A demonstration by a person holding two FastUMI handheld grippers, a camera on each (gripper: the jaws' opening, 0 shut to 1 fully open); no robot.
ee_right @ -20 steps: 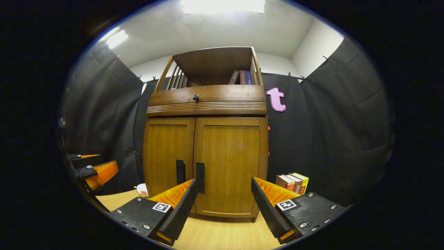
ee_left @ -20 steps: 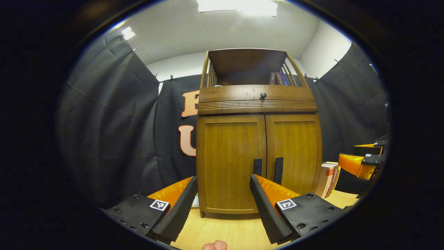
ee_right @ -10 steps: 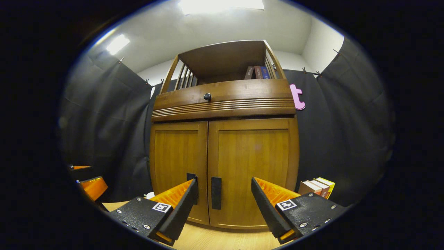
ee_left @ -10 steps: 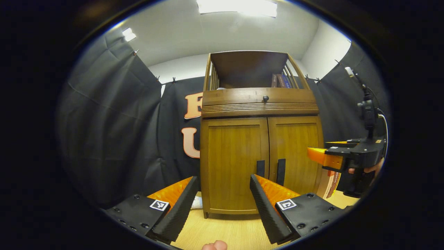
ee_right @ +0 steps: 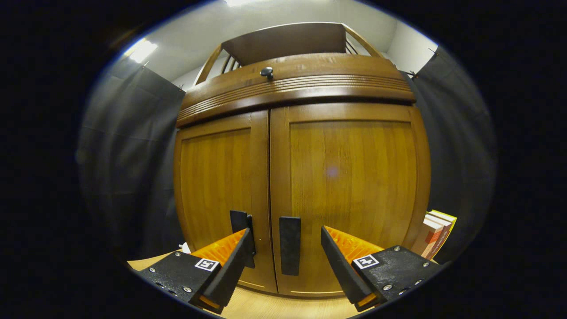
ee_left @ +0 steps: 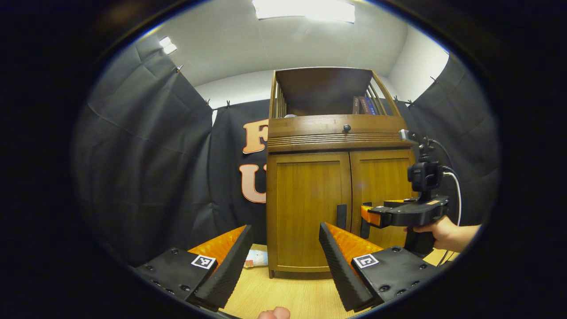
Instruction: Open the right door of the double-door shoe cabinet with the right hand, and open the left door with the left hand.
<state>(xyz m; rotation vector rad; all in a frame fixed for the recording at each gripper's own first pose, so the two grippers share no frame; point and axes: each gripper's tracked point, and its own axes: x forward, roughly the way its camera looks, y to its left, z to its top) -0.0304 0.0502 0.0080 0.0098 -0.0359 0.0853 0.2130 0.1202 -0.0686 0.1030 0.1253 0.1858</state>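
Left gripper view: shoe cabinet [ee_left: 339,195] stands on the desk [ee_left: 283,297] ahead, both doors closed, two dark handles at the centre seam. My left gripper [ee_left: 285,261] hangs back from the left door [ee_left: 308,208], jaws spread, nothing held. A hand [ee_left: 447,232] holds my right gripper [ee_left: 367,215] level at the right door [ee_left: 381,195], its tip by the right handle [ee_left: 364,228].

Right gripper view: right gripper [ee_right: 285,259] close up, jaws released, the right handle [ee_right: 289,246] between the fingers, untouched. Left handle [ee_right: 241,230] behind my left finger. Books [ee_right: 436,232] stand beside the cabinet [ee_right: 301,177].
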